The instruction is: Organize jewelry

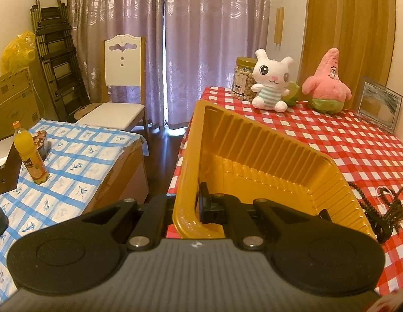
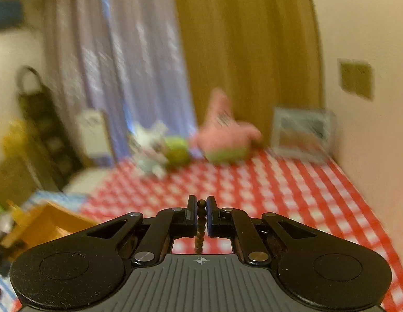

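Red-check tablecloth (image 1: 344, 140) underneath: right gripper (image 2: 201, 217) pinches bead strand (image 2: 200, 223), left gripper (image 1: 186, 202) clamps tilted gold tray's (image 1: 253, 143) rim — beads cld slip thru w/ that thin hold.

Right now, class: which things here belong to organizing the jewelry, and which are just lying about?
Job:
tray, clamped at its rim by the left gripper
beads, pinched in the right gripper

Lying about:
rabbit toy
pink star toy
nut jar
picture frame
juice bottle
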`<state>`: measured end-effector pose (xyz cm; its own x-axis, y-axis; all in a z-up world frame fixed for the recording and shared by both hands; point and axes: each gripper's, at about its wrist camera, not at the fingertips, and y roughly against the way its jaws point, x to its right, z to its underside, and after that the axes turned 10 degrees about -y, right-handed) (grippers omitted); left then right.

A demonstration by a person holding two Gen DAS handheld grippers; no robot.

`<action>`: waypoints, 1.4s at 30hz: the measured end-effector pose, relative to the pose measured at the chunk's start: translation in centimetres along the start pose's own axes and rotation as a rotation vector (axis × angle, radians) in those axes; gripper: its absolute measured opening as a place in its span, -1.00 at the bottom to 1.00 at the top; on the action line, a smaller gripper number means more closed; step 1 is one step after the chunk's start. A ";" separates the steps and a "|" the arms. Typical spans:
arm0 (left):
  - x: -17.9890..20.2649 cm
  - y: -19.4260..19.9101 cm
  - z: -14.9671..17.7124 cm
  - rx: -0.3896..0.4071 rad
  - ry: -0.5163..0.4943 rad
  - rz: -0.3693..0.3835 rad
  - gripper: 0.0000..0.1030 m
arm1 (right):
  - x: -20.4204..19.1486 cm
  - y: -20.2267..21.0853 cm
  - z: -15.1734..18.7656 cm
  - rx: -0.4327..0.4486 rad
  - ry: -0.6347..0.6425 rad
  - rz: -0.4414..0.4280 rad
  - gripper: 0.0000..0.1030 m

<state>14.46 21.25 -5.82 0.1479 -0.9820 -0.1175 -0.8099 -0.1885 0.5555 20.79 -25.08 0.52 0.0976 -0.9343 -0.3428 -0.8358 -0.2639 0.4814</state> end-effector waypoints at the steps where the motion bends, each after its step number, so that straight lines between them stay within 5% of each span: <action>1: 0.0 0.0 0.0 0.001 -0.001 0.000 -0.92 | 0.8 -0.7 0.5 -0.026 -0.025 0.041 -0.87; 7: 0.1 -0.1 -0.1 -0.005 -0.002 -0.002 -0.92 | 5.4 -4.0 3.5 -0.177 -0.125 0.233 -0.86; 9: 0.0 -0.1 0.0 -0.009 -0.003 -0.003 -0.92 | 5.8 -4.5 4.3 -0.220 -0.128 0.297 -0.46; 13: 0.1 -0.2 0.0 -0.014 -0.004 -0.009 -0.92 | 4.7 -4.5 5.5 -0.228 -0.090 0.164 -0.28; 20: 0.1 -0.4 0.1 -0.025 0.003 -0.019 -0.91 | -0.1 -7.5 9.6 -0.367 0.271 -0.082 -0.28; 32: 0.3 -0.5 0.4 -0.052 0.019 -0.043 -0.90 | -2.0 -11.7 12.7 -0.431 0.696 -0.212 -0.14; 40: 0.5 -0.3 0.6 -0.059 0.024 -0.054 -0.90 | -2.8 -14.2 13.2 -0.441 0.752 -0.270 -0.14; 42: 0.5 -0.3 0.7 -0.058 0.025 -0.055 -0.90 | -2.9 -14.2 13.1 -0.434 0.747 -0.264 -0.36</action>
<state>14.37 20.85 -6.59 0.2065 -0.9699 -0.1287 -0.7660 -0.2421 0.5956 25.28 -15.52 -15.94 0.7092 -0.7029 0.0552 -0.4743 -0.4176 0.7751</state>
